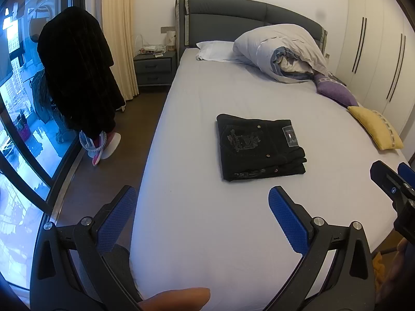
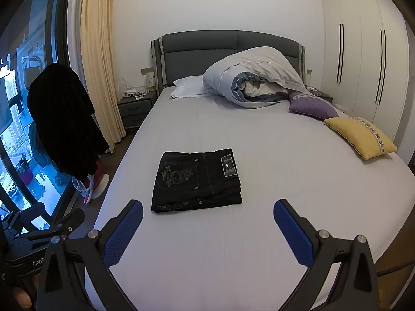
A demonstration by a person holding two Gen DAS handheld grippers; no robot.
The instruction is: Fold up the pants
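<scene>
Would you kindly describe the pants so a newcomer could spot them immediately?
Start at the large bed with the grey headboard. On its bare sheet, nearest the foot, lie the pants, apart from the pillows. They are the only black item there: a folded rectangle with embroidery and a waistband patch.

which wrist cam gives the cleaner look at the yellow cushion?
Right wrist: the yellow cushion shows whole, with its patterned trim strip facing the lens. The left wrist view has it squeezed against the fisheye edge, warped and foreshortened, with the right tool just below it.
</scene>
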